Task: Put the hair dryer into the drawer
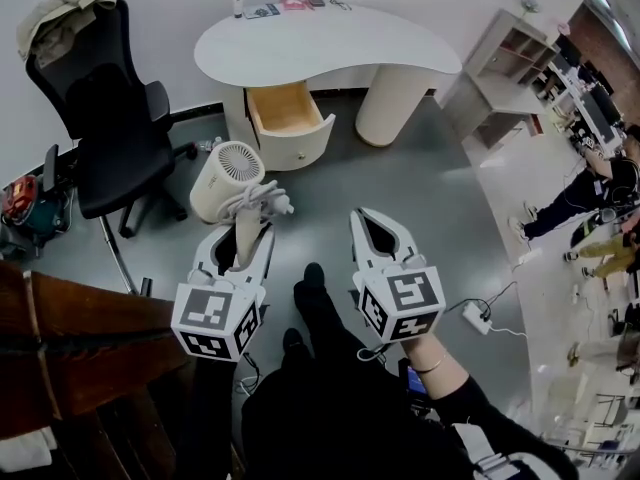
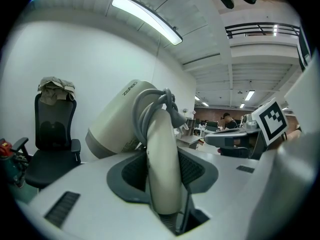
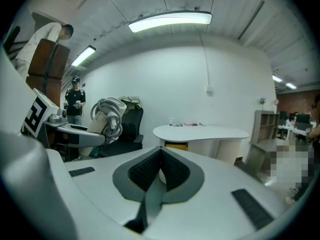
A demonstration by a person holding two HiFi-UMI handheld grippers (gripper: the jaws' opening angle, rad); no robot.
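The white desk (image 1: 330, 43) stands far, its drawer (image 1: 300, 148) open. The hair dryer (image 1: 228, 180) hangs near-left, its handle pinched by the left gripper (image 1: 246, 236) (cord wound on); best lowered nose-first. The right gripper (image 1: 366, 218) is pressed together, empty.

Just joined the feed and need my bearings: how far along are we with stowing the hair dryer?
Done: the drawer under the desk stands open, and the hair dryer is off the floor. In hand: the left gripper clamps its handle, cord wrapped round it; the right gripper is empty, fingers together. Left: carry it ahead to the drawer and set it inside.
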